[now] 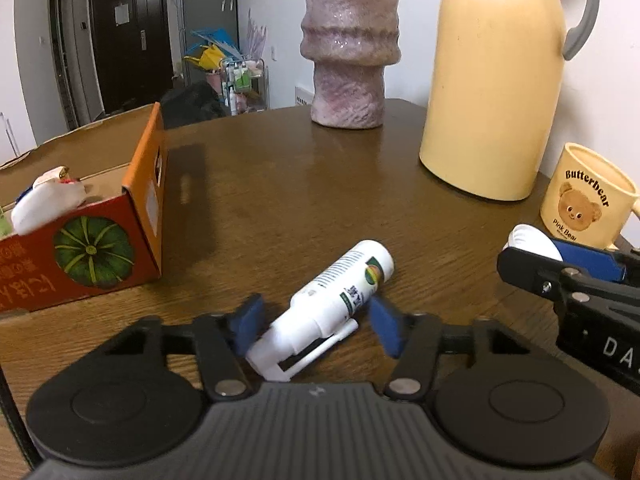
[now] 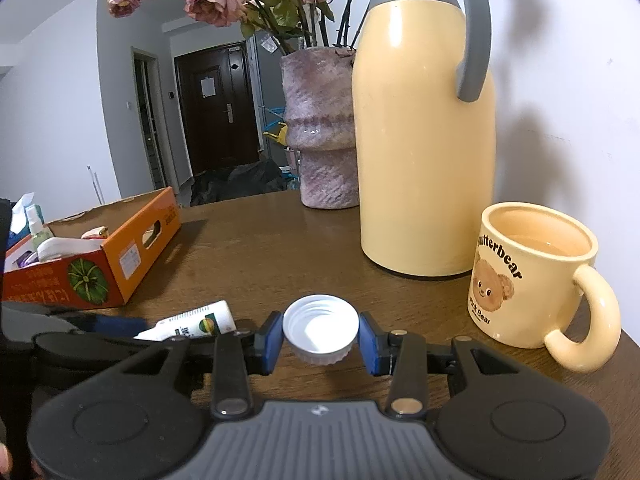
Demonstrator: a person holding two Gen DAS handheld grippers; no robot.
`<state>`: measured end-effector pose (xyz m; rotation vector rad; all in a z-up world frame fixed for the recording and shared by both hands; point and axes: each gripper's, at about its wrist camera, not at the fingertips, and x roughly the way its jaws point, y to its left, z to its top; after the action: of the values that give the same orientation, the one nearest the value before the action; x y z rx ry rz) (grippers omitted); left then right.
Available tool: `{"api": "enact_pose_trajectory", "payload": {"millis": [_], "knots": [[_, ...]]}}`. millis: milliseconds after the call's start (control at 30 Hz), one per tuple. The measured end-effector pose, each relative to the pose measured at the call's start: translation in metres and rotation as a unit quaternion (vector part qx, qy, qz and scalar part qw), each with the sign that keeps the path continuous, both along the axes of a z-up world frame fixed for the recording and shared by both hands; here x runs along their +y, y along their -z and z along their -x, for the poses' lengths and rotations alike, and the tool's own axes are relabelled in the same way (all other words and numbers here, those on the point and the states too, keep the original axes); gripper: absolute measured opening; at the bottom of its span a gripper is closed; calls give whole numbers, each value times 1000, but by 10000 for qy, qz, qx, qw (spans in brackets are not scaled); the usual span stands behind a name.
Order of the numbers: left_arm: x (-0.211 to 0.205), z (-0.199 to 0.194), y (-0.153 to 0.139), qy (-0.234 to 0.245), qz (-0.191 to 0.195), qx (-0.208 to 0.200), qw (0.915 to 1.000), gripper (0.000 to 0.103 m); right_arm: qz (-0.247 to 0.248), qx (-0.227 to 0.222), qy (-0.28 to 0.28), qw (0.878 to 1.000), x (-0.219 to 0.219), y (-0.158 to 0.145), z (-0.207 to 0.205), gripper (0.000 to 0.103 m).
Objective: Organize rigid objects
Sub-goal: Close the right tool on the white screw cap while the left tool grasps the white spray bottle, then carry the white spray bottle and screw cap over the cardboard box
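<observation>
Right, we've got the spray bottle [image 1: 340, 300] lying on its side on the table [image 1: 280, 184], to the right of the orange box [image 1: 100, 248] & nearer us than it, well apart from it. Its long axis runs diagonal: nozzle end low, toward the left gripper [image 1: 314, 322], flat base pointing up-right, away from the box. The L jaws stand partly open, straddling the bottle's lower body. Left pad [image 1: 248, 322] looks to be at or touching the pump end, right pad [image 1: 384, 324] sits just beside the body w/ a sliver of gap, so no firm hold yet as far as we can judge. Blur on the pads; contact can't be told for sure.

The right gripper [image 2: 321, 338] is clamped on a white cap [image 2: 321, 330], open side up, held further right of the box than the bottle.

L hand is clearly the nearer one. We reckon the coming move turns on that slant: pads meet the bottle askew, so it may swivel as they pinch. The box lies to the bottle's left, already w/ several items inside.
</observation>
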<state>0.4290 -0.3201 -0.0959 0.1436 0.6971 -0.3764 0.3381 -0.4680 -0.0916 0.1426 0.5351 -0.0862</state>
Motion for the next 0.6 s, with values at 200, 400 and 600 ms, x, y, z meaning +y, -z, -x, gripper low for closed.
{"api": "enact_pose_trajectory", "payload": {"millis": [200, 400, 600], "knots": [[4, 2, -3, 112, 237, 13, 9997, 31, -40, -42, 40, 10000, 0, 2, 1, 39], [9, 8, -10, 100, 340, -122, 9993, 28, 11, -131, 69, 9999, 5, 2, 6, 39], [20, 20, -20, 72, 455, -337, 9984, 28, -89, -250, 155, 9995, 6, 0, 11, 39]]}}
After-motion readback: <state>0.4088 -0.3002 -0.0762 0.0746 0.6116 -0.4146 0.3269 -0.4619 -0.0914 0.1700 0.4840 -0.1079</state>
